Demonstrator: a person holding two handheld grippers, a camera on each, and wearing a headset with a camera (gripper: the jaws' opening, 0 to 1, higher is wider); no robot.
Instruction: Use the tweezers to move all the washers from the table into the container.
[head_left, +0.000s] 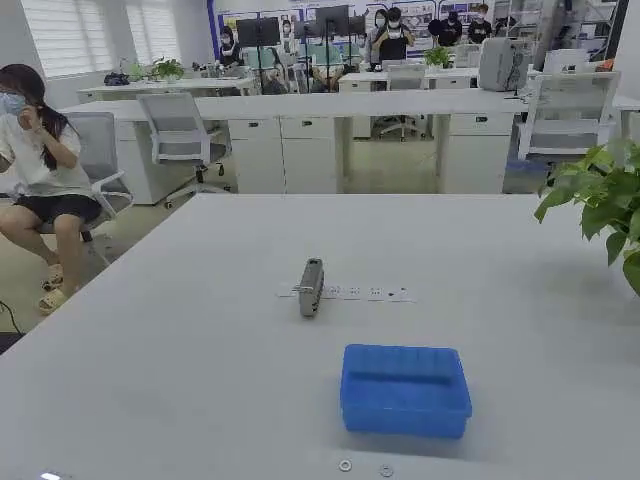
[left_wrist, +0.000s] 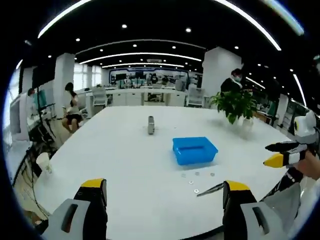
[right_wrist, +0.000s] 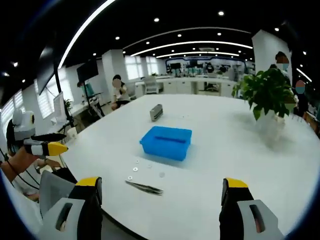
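Now the left claw (left_wrist: 164, 185) and right claw (right_wrist: 161, 182) are both spread wide, holding nothing.
Tweezers (right_wrist: 144, 188) lie on the desk (right_wrist: 225, 150) ahead of the right claw, untouched; washers (right_wrist: 136, 169) lie scattered between them and the blue container (right_wrist: 166, 142).

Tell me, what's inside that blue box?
The blue container looks empty where its floor shows; its near wall hides the front strip. Washers lie outside on the table.

Bright ceiling lights (left_wrist: 188, 30) shine high above the left gripper (left_wrist: 164, 186). The white table (left_wrist: 140, 160) ahead is evenly lit. Both gripper views bend at the edges.
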